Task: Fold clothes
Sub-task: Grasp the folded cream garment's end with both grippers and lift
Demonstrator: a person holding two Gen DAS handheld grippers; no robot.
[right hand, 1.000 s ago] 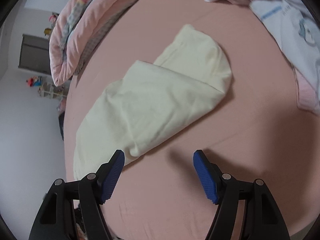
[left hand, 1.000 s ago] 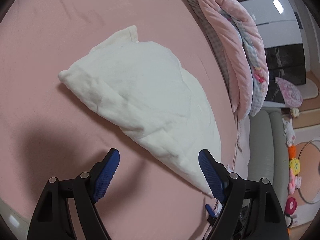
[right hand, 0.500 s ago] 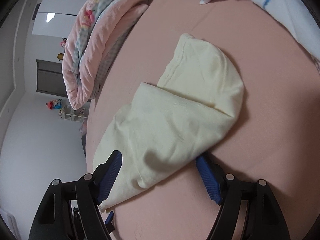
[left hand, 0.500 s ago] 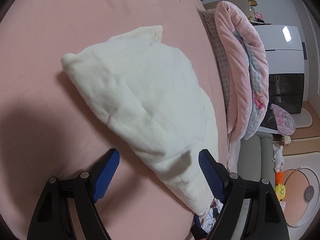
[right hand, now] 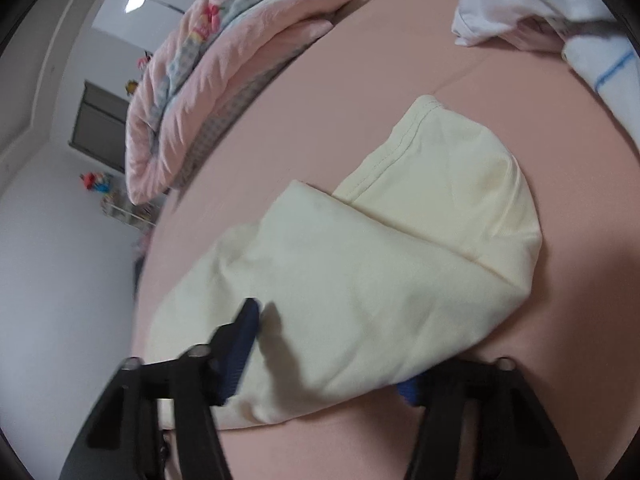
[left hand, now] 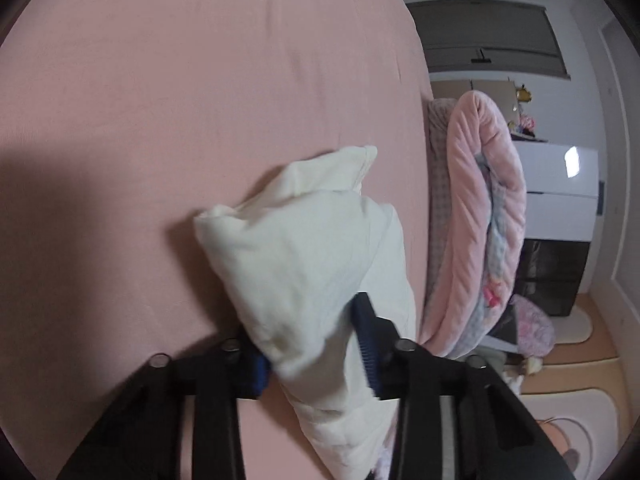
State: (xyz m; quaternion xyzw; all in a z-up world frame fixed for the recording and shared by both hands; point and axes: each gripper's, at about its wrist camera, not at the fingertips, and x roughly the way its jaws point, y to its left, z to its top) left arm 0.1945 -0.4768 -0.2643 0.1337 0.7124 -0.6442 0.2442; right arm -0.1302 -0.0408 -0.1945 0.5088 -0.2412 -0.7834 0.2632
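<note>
Where the earlier views show both tools standing wide with blue pads clear of the fabric, the left gripper (left hand: 316, 348) now has its jaws closed in on the near edge of the cream garment (left hand: 308, 264), which bunches up between the two pads and rises off the pink bed sheet (left hand: 200, 80) in a peaked fold. The jaws have just been closing, and the pads press the cloth from both sides, so the grip is made on a thick gather of fabric and the gap remains partly open. The right gripper (right hand: 324, 356) has likewise been closing its jaws. Its left pad lies on top of the cream garment (right hand: 360, 264), while its right pad sits at the fabric's lower edge and is mostly hidden beneath it; the folded edge is between the two, but whether both pads bear on the cloth cannot be told from this view. The garment lies folded on the sheet, nearer to both cameras than before. Its far hemmed end rests flat on the bed. A rolled pink quilt (left hand: 484, 220) lies along the bed's edge, and white clothes (right hand: 532, 4) lie well apart at the far corner.
</note>
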